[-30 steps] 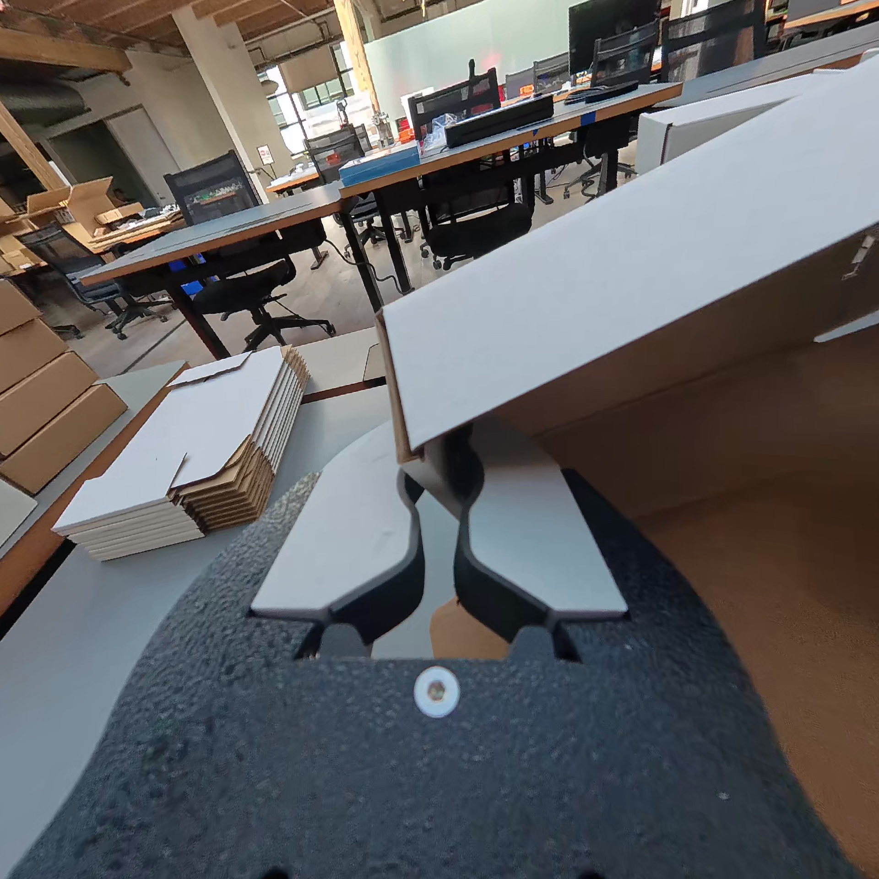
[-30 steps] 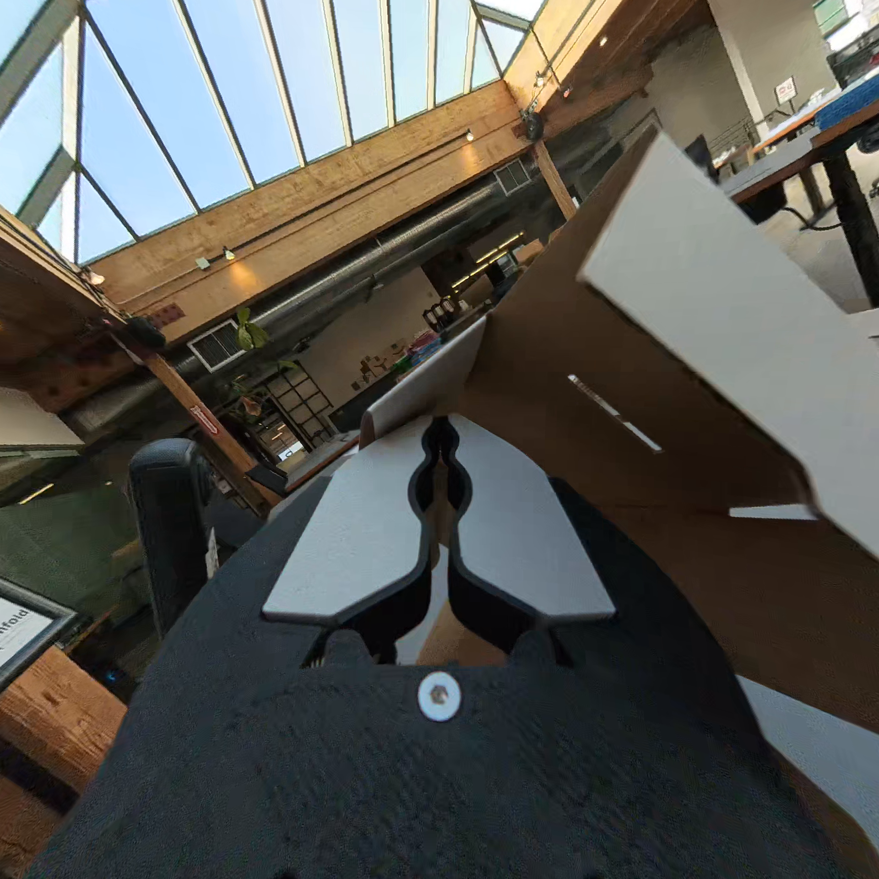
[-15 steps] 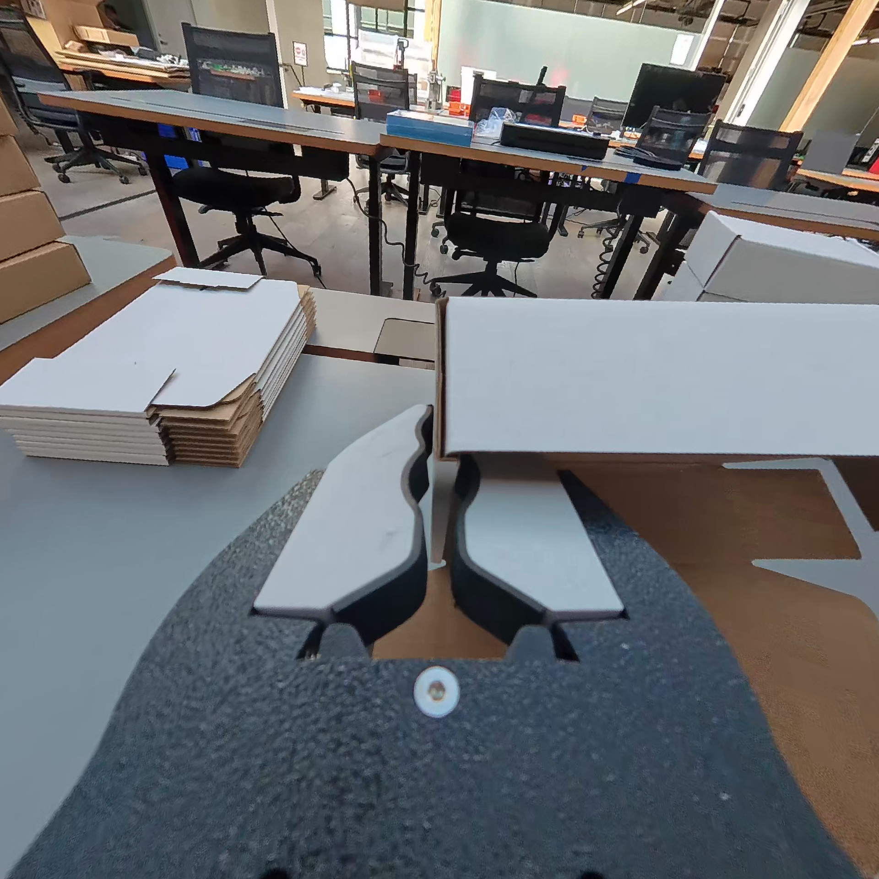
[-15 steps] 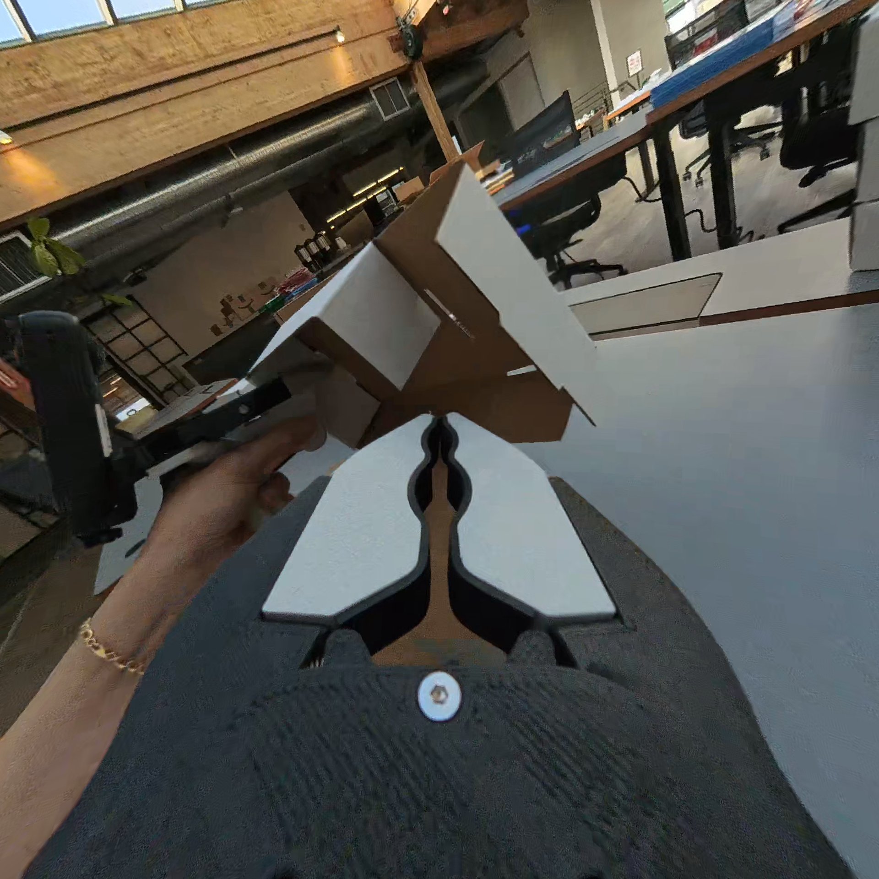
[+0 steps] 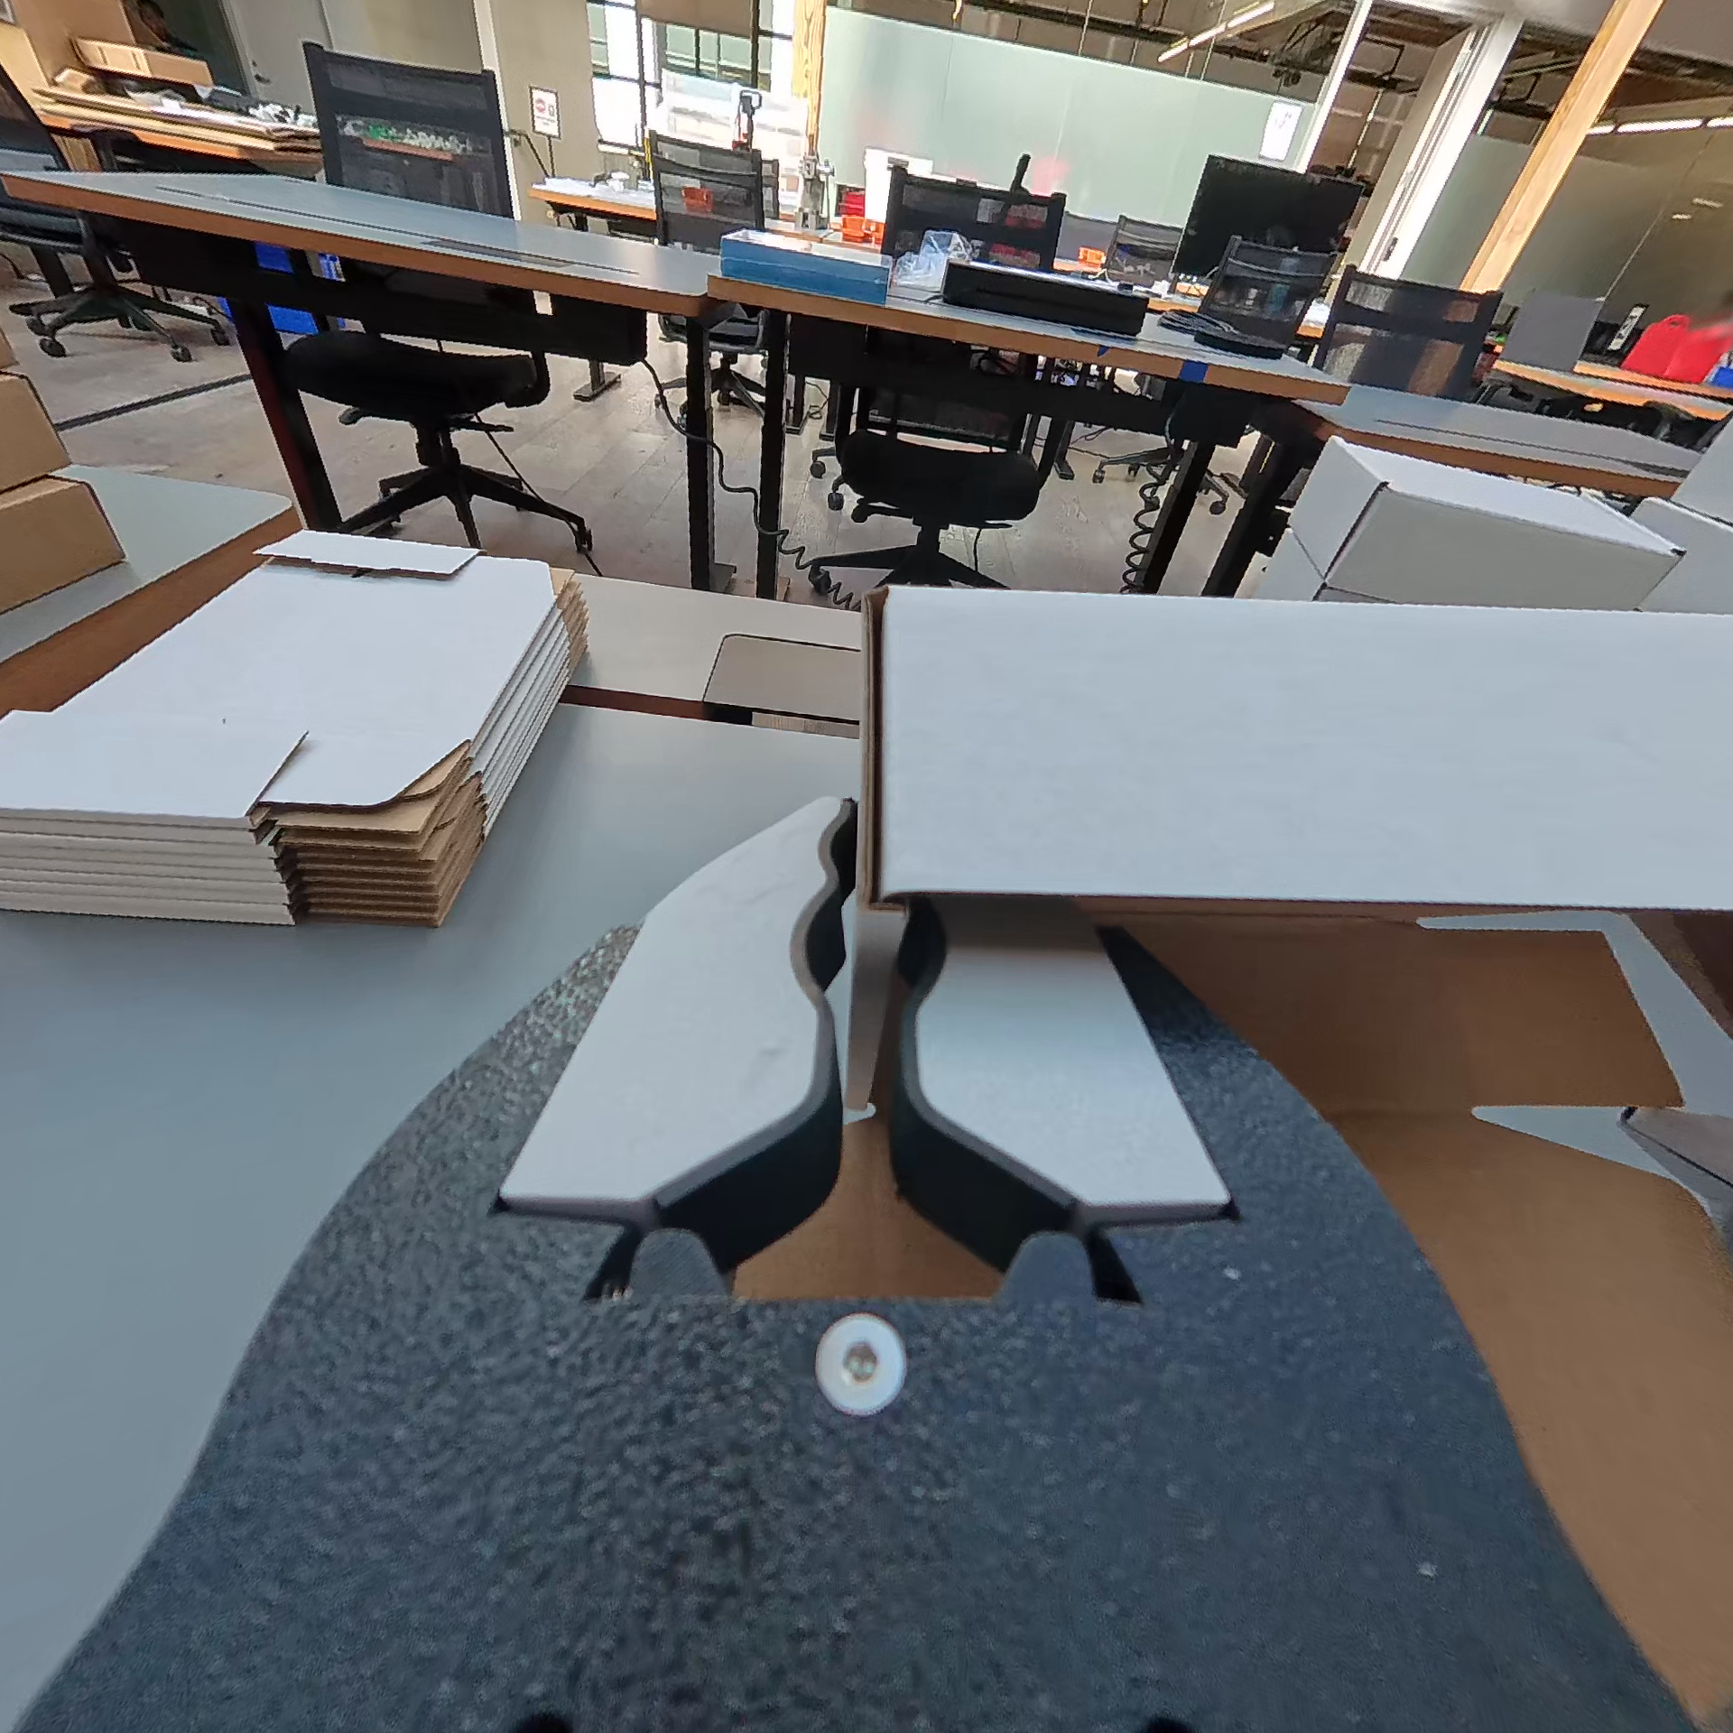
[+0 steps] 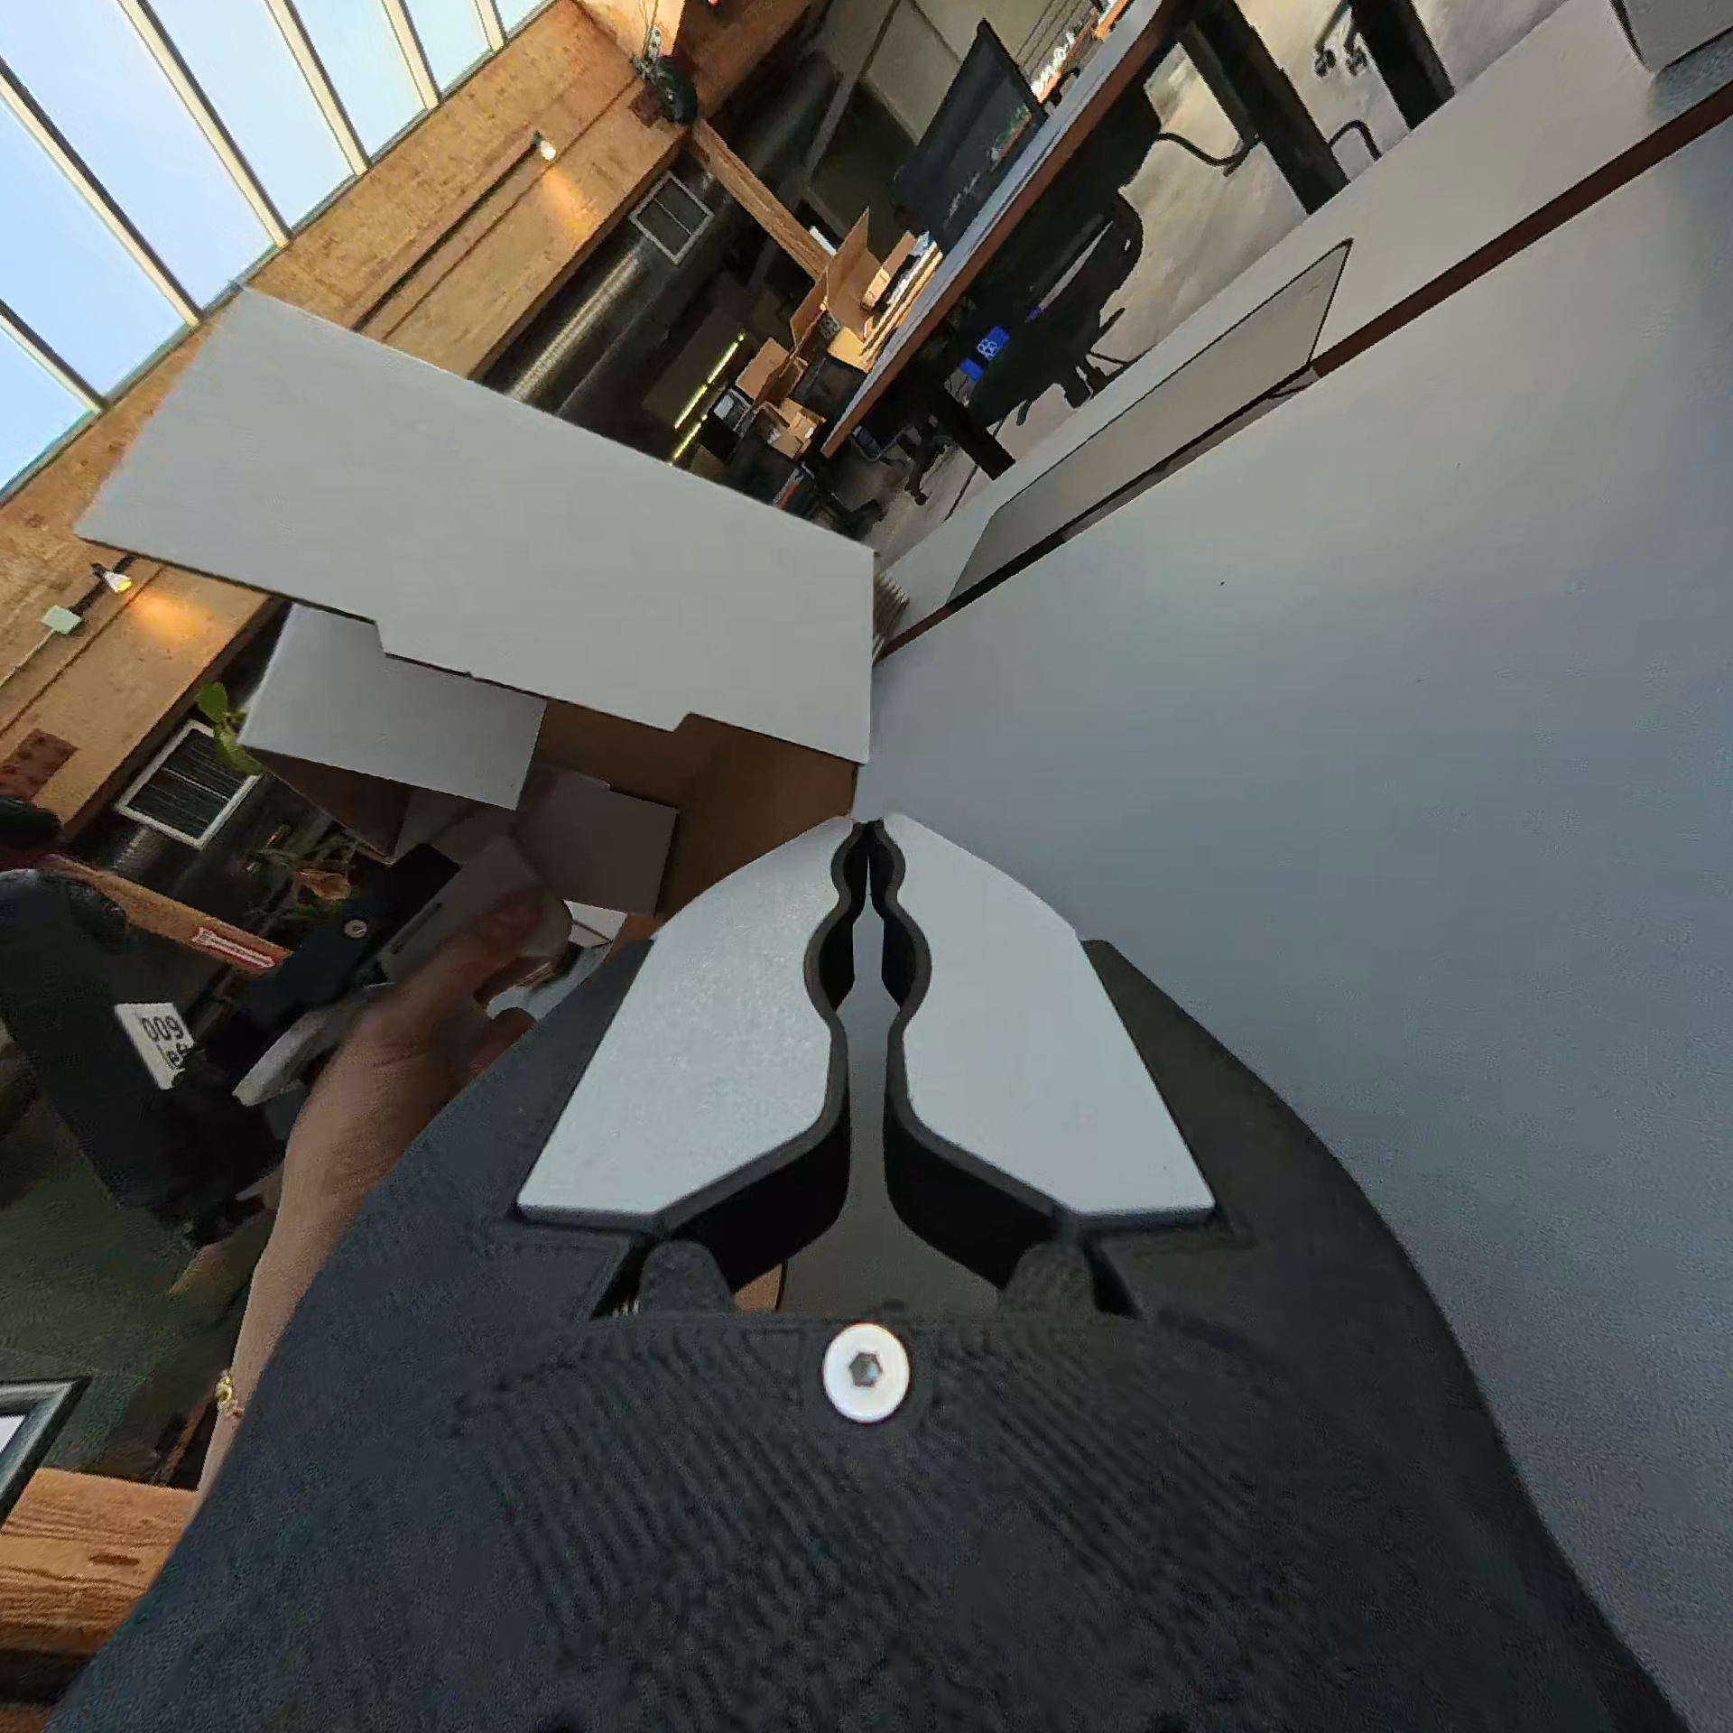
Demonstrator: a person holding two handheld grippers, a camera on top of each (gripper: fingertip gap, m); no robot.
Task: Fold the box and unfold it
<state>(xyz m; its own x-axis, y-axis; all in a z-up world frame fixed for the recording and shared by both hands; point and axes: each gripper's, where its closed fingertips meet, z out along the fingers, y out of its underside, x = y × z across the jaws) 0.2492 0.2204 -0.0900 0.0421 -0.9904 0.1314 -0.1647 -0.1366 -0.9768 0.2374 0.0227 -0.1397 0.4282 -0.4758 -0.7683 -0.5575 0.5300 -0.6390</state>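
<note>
The box (image 5: 1294,760) is white outside and brown inside, half folded on the grey table (image 5: 188,1078). In the left wrist view its long white wall stands upright across the right half, and its brown panel lies flat to the right. My left gripper (image 5: 872,900) is shut on the box's left end wall. In the right wrist view the box (image 6: 488,525) is up and to the left. My right gripper (image 6: 867,830) is shut with nothing between its fingers, its tips beside the box's brown corner. A hand (image 6: 403,1060) holds the left gripper at the left.
A stack of flat cardboard blanks (image 5: 281,750) lies on the table to the left. Folded white boxes (image 5: 1463,544) stand at the back right and brown boxes (image 5: 37,525) at the far left. Desks and office chairs (image 5: 431,375) stand beyond the table's far edge.
The box has come down from a raised tilt to level on the table. My right gripper has let go of the brown flap, drawn back and shut empty. My left gripper keeps its hold.
</note>
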